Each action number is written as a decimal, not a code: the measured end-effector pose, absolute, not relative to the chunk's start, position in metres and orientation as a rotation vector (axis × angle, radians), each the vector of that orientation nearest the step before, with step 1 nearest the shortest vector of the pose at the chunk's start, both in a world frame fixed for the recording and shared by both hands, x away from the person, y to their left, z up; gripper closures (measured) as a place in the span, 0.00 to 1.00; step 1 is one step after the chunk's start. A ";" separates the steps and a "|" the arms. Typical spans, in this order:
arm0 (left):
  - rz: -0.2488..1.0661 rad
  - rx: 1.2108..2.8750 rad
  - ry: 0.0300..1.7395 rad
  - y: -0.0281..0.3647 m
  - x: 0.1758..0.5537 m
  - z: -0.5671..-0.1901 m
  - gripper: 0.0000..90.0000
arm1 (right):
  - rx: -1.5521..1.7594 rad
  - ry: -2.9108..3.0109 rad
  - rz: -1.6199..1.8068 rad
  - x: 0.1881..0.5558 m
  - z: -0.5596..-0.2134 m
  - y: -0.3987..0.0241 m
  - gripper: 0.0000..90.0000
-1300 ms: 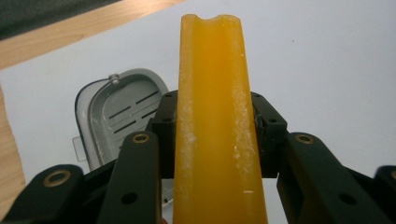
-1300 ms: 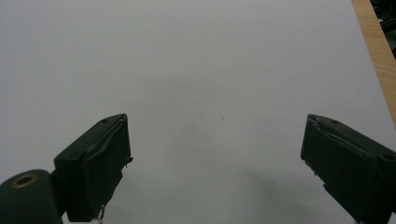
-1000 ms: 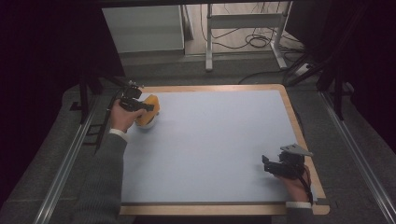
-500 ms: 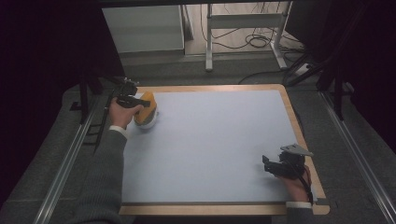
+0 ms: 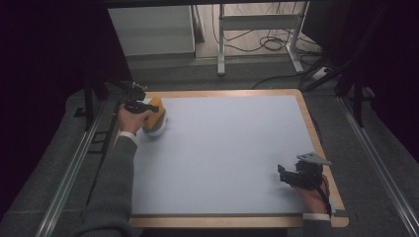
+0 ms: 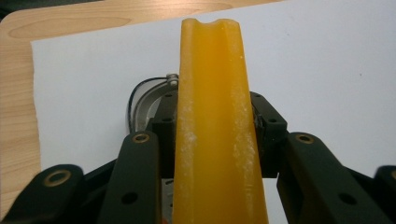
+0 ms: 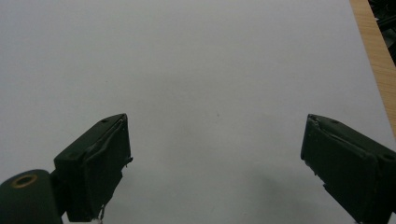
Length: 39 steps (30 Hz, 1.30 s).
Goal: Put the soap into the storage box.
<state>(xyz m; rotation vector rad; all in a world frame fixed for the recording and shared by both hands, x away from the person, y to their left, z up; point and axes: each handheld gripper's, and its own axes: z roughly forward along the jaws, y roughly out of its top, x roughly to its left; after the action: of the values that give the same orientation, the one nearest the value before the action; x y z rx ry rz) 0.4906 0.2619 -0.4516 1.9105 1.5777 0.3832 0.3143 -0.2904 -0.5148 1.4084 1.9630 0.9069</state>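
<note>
Left gripper [image 5: 148, 107] at far-left corner of bench [image 5: 316, 148], jaws pinching orange block [image 6: 212, 121] across its sides; block sits over small white bowl [image 5: 157, 129].

Judgement: keep grip square, lower slowly, block centred on bowl.

Bench edge close at left and far side; little room there. Wide bare white mat [image 5: 227, 153] toward right.

Right gripper [image 7: 215, 154] rests near right edge, jaws spread, holding nothing.

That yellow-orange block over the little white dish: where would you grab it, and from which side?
Grab the orange block across its two long flat faces, near the lower end, as the left tool does now, jaws shut on it. It is long and narrow, so those faces give the pads a flat seat. Come from the table's left edge, level, since the white dish sits right beneath it.
</note>
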 end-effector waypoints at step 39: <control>0.557 1.982 1.553 0.269 0.468 -0.443 0.27 | 1.404 1.975 0.903 0.314 -0.516 -0.287 0.09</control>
<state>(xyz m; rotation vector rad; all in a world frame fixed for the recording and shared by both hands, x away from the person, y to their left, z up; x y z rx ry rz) 0.4678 0.2694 -0.4433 1.9819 1.5527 0.5572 0.3143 -0.2873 -0.5157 1.4041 1.9755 0.9035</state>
